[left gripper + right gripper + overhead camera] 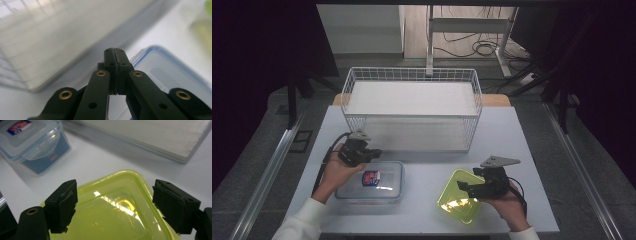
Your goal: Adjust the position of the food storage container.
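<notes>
Two grippers working: left gripper [115, 53] sitting with jaws pressed together, gripping nothing, hovering at the back-left corner of the clear lidded container [371, 181]. Right gripper [113, 206] gaping wide over the yellow-green lidded container [117, 207], not clamping it. Both containers are sitting on the table [422, 165] before the wire basket [412, 107], contents unclear; basket empty, so nothing loaded yet.

Your high view looks forward and down from above your side of the white table [422, 165]. The left gripper view sits close over the clear rectangular plastic box with a blue-rimmed lid [172, 72], facing the white wire basket shelf [62, 37]. The right gripper view hangs near above the translucent yellow-green square container [117, 212], sharing that clear box [32, 142] and shelf [155, 135].
</notes>
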Tool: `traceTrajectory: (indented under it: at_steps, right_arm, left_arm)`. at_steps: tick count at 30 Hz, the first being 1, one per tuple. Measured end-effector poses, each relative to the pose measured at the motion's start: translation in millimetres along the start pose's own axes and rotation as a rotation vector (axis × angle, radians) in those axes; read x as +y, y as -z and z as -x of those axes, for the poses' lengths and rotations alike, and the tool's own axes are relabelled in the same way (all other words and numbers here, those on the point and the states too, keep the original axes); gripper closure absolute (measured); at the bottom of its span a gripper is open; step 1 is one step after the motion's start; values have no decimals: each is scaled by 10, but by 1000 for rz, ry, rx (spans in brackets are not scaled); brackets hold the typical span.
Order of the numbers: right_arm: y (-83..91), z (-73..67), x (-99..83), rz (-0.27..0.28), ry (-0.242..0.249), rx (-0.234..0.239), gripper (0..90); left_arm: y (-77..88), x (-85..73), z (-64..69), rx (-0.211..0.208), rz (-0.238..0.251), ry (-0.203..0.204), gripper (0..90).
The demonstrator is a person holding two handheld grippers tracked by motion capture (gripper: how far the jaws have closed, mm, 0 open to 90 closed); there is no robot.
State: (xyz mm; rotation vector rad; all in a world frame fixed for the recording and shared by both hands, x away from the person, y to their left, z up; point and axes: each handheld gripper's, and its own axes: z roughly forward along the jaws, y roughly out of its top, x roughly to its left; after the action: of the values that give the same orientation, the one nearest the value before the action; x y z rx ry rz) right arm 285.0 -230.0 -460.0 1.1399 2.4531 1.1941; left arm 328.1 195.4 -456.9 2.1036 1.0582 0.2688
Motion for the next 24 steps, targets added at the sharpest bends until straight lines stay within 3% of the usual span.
traceTrajectory:
  at_steps: [1,2,5,6,7,8,10,15,18,21,23,24]
  right_arm:
    - [0,0,0,0,0,0,201]
    - [11,-32,20,8,4,8,200]
    - [27,-89,49,19,11,21,192]
    - [32,-110,59,22,12,26,188]
    - [36,-128,68,26,13,31,184]
    - [39,-143,76,30,15,33,176]
    - [43,-163,87,36,12,39,162]
    - [43,-188,84,47,1,50,152]
    - [52,-248,92,60,-7,60,152]
    - [44,-261,99,53,-17,61,152]
    - [28,-280,106,56,-22,57,153]
    - [27,-290,112,56,-25,54,158]
  left_arm:
    - [0,0,0,0,0,0,860]
    - [131,-19,-27,-4,17,54,792]
    - [260,-56,-10,0,23,86,619]
    - [357,-101,22,-12,-9,133,513]
    - [357,-101,22,-12,-9,133,426]
    - [427,-168,66,-13,-23,168,357]
    - [473,-243,111,-22,-17,200,277]
    - [577,-356,145,-33,-15,236,194]
    - [699,-464,116,-7,13,267,175]
    - [727,-502,89,-2,18,272,174]
    - [742,-530,65,-24,34,287,166]
    - [738,-532,68,-1,29,278,165]
